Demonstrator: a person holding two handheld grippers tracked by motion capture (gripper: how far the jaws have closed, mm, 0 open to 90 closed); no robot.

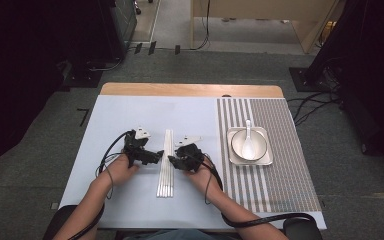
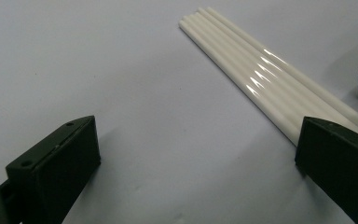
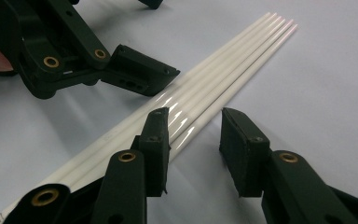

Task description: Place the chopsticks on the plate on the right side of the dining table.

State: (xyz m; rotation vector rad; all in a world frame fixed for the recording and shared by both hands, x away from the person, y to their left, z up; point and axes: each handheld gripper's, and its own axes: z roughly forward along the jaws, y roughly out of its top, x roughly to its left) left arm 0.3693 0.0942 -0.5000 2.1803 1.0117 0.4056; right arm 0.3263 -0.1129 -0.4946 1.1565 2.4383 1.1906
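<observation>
Chopsticks lie bundled side by side on my pale mat, long axis running straight away from me, between my tools. My right gripper is nearer, jaws parted and empty at their edge; my left gripper gapes, empty.

My left gripper and my right gripper sit on either side of a row of white chopsticks lying side by side on the pale counter, jaws pointing inward at them. To my right, on a striped placemat, a white bowl with a white spoon in it rests on a square plate.
</observation>
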